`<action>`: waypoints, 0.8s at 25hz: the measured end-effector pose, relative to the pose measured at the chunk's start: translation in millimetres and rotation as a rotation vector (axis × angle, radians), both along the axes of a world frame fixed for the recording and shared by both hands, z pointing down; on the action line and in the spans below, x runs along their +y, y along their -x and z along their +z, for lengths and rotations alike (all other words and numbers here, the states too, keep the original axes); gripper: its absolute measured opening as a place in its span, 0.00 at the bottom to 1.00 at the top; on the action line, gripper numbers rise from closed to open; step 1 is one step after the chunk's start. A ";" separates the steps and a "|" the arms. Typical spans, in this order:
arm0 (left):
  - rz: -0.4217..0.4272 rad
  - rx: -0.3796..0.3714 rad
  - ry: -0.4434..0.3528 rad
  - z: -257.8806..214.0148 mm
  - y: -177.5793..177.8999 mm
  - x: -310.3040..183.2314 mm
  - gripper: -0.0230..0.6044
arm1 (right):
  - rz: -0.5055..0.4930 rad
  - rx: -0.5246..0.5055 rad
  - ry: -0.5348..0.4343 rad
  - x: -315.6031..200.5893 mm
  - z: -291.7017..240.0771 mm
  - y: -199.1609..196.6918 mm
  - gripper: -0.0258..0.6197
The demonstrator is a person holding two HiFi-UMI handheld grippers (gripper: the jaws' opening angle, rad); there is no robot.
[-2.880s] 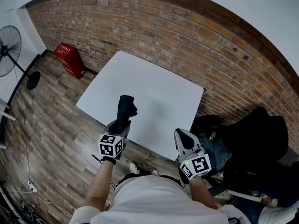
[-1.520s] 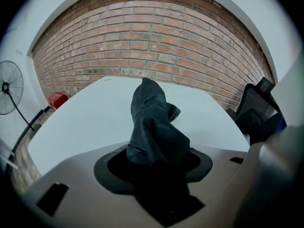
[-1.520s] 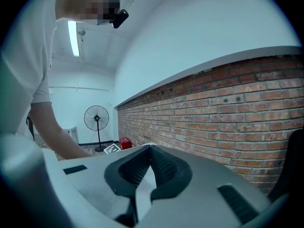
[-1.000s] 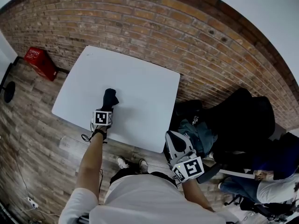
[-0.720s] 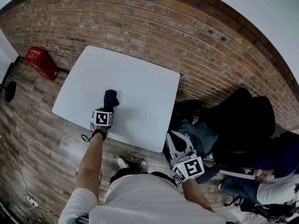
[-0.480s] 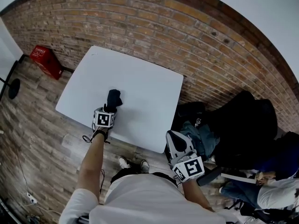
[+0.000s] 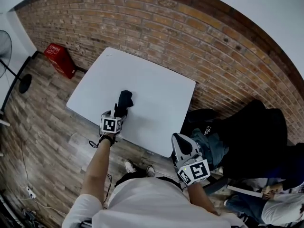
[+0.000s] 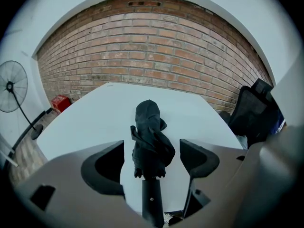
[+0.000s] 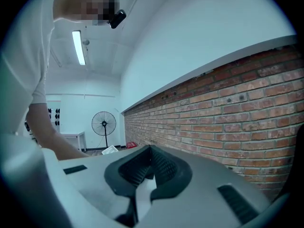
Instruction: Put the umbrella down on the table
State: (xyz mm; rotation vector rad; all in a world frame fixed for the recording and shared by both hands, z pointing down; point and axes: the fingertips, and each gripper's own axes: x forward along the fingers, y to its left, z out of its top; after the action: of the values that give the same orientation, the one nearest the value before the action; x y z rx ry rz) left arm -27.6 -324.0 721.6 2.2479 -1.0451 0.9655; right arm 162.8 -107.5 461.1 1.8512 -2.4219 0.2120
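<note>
The folded black umbrella lies flat on the white table, toward the 7 o'clock part of the tabletop and just inside the near edge. In the left gripper view its bundled fabric points to 12 o'clock and its straight handle to 6 o'clock.

The left gripper hangs over that handle end, tilted downward. Its jaws have just been opening and now stand wide apart. The umbrella sits in the gap between them, but neither pad presses on it, so the grip is released.

The right gripper is held off the table at about 5 o'clock from it, beside a heap of dark bags. Its ribbed pads are closed against each other with nothing between them.

A brick wall runs behind the table, and a red crate sits on the floor at the table's 10 o'clock.
</note>
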 end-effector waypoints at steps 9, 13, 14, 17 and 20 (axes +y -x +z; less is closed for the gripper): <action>-0.053 0.011 -0.041 -19.1 20.7 17.6 0.62 | -0.068 -0.043 -0.022 4.6 3.5 12.1 0.07; -0.090 0.018 -0.069 -31.9 38.0 27.8 0.62 | -0.106 -0.064 -0.032 6.6 3.0 22.8 0.07; -0.104 0.024 -0.074 -34.8 42.5 30.1 0.62 | -0.115 -0.067 -0.035 6.7 2.5 25.3 0.07; -0.144 0.040 -0.082 -41.5 55.4 36.5 0.62 | -0.137 -0.078 -0.043 6.4 1.2 32.0 0.07; -0.185 0.075 -0.091 -49.1 67.1 41.2 0.59 | -0.157 -0.085 -0.043 5.1 1.5 38.8 0.07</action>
State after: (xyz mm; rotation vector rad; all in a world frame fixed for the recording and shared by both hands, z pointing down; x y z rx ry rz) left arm -94.7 -282.8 672.5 2.1948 -1.2605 0.7640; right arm 123.9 -102.5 462.5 1.6900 -2.6344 0.2327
